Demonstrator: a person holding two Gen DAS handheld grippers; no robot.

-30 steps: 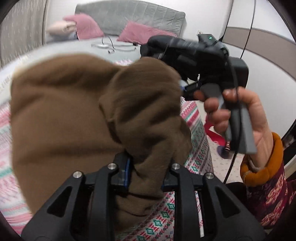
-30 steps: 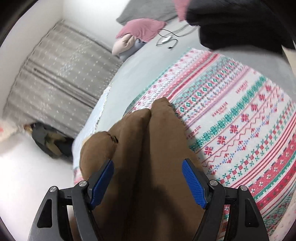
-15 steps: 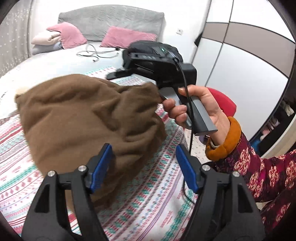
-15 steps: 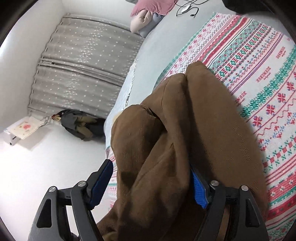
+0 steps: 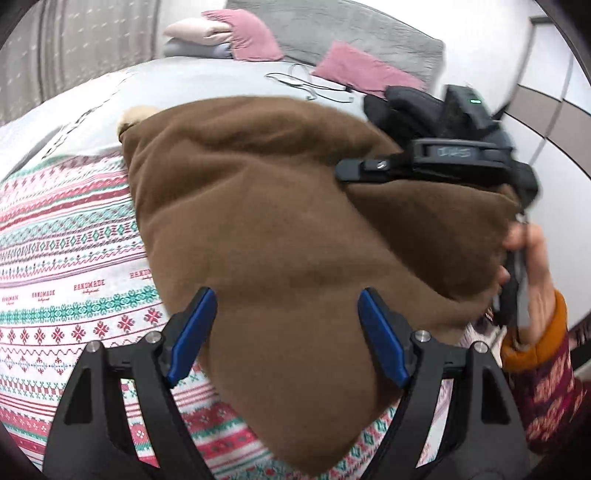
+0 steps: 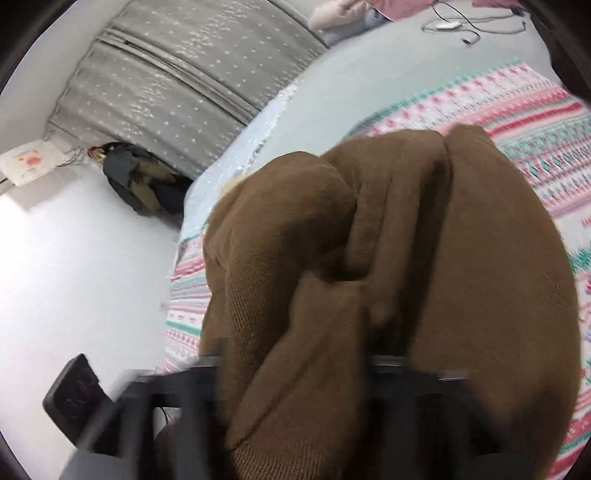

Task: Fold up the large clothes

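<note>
On patterned blanket (image 5: pixel 66 258), brown garment (image 5: pixel 280 221)

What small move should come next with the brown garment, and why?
Probably finish closing the right gripper on the brown garment: its jaws are closing with cloth bunched between them. The left gripper is opening and grips nothing, so only the right can carry the fold over the patterned blanket.

Patterned red, green and white bedspread (image 5: pixel 66 258) printed "HANDMADE", pale grey sheet (image 5: pixel 207 79) beneath, pink cushions (image 5: pixel 255 35) against grey padded headboard (image 5: pixel 332 33), white cable (image 5: pixel 310 86) on sheet, grey dotted curtain (image 6: pixel 177 77), dark bundle (image 6: pixel 144 182) on white floor (image 6: pixel 81 266).
</note>
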